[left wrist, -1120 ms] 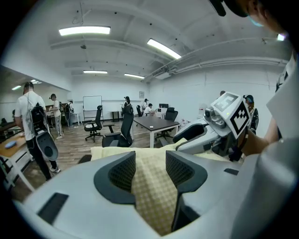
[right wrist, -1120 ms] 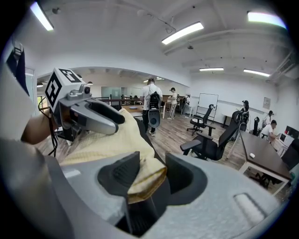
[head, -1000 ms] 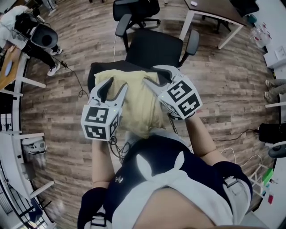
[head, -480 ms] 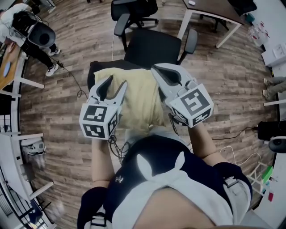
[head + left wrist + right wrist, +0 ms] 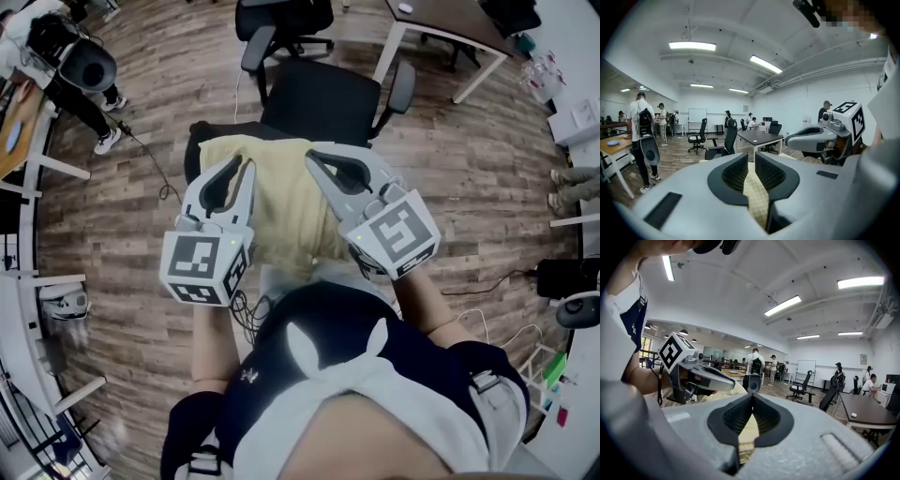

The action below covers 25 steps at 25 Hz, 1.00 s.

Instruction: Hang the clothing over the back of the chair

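Note:
A pale yellow piece of clothing [image 5: 281, 202] lies bunched over the back of a black office chair [image 5: 319, 98], right in front of me. My left gripper [image 5: 246, 169] is at the cloth's left edge. Its jaws are closing, and the fabric [image 5: 756, 197] fills the narrow gap between the pads. My right gripper [image 5: 312, 159] is at the cloth's right side, shut on a fold of the fabric [image 5: 747, 434] with its tips meeting above it. Both grippers point nearly level, away from me. Each shows in the other's view: the right gripper [image 5: 820, 138] and the left gripper [image 5: 701, 373].
A second black chair [image 5: 281, 19] stands beyond the first. A dark-topped desk with white legs [image 5: 450, 37] is at the far right. A person with a backpack [image 5: 70, 66] stands at the far left, and a cable [image 5: 155, 155] runs over the wooden floor.
Both grippers stood open around the cloth a second ago. The right one closed first, then the left narrowed onto the fabric. Both have risen a little, and the cloth is gathered up between them.

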Tool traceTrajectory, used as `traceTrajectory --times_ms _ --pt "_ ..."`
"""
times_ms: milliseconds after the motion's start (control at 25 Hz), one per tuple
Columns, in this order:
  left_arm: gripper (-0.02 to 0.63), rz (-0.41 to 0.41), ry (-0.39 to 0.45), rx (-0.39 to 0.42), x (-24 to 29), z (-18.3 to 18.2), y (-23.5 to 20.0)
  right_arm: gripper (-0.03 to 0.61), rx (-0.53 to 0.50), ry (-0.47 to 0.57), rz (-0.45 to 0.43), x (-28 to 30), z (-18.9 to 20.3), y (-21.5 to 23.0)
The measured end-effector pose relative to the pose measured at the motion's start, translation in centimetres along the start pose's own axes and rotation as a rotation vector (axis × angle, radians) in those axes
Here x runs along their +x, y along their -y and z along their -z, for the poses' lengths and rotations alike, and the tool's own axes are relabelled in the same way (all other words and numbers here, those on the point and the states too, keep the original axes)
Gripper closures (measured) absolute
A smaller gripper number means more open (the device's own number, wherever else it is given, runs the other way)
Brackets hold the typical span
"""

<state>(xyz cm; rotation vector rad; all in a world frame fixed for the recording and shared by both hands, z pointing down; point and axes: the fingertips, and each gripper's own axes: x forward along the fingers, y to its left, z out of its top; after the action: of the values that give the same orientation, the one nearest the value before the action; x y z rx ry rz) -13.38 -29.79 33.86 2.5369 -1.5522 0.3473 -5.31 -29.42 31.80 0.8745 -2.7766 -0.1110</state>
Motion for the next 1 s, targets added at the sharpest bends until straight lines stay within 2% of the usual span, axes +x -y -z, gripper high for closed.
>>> traceTrajectory --times_ms 160,440,520,680,1000 --pt "0.607 -0.012 0.018 0.032 -0.7 -0.7 0.9 0.578 -0.001 0.009 -0.009 -0.3 -0.3 -0.4" --pt "0.607 0.011 0.035 0.157 -1.1 -0.8 3.6 0.58 0.016 0.023 -0.038 -0.8 0.1 -1.4" --pt "0.607 0.019 0.036 0.131 -1.1 -0.7 3.8 0.58 0.012 0.017 -0.04 -0.8 0.4 -1.6" --pt "0.609 0.026 0.064 0.017 -1.2 -1.3 3.5 0.58 0.009 0.024 -0.039 -0.7 0.4 -1.4" --pt "0.607 0.058 0.063 0.012 -0.9 -1.2 4.1 0.58 0.012 0.033 -0.048 -0.7 0.2 -1.6"
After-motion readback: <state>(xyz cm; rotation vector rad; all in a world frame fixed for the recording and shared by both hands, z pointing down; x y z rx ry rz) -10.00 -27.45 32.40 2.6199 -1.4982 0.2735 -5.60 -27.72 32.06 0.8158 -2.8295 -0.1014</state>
